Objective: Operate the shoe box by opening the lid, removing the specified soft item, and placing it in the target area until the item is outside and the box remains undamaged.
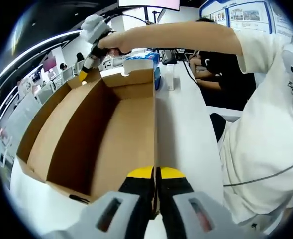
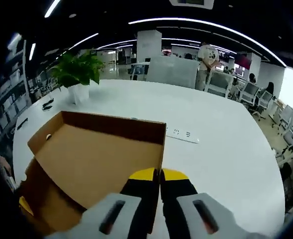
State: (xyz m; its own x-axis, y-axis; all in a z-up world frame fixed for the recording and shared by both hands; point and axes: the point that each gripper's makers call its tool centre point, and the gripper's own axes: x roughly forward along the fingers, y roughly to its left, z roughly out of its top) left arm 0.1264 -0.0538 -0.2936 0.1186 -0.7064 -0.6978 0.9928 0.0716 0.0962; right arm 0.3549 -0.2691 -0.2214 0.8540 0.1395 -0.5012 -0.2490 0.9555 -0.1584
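Item: open brown cardboard shoe box (image 1: 94, 134), on your white worktop (image 1: 186, 134), long axis running away from your left tongs (image 1: 156, 174), which are clenched at its near wall. Right tongs (image 2: 160, 175) clenched over the box's rim. No soft item visible inside. Sleeve (image 1: 285, 89) writing reads "Bright"; box unmarked.

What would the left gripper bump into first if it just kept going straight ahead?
Probably the cardboard box. The left gripper, jaws shut, sits at its near wall, pointing along the right side wall toward the far end wall; depth is unclear.
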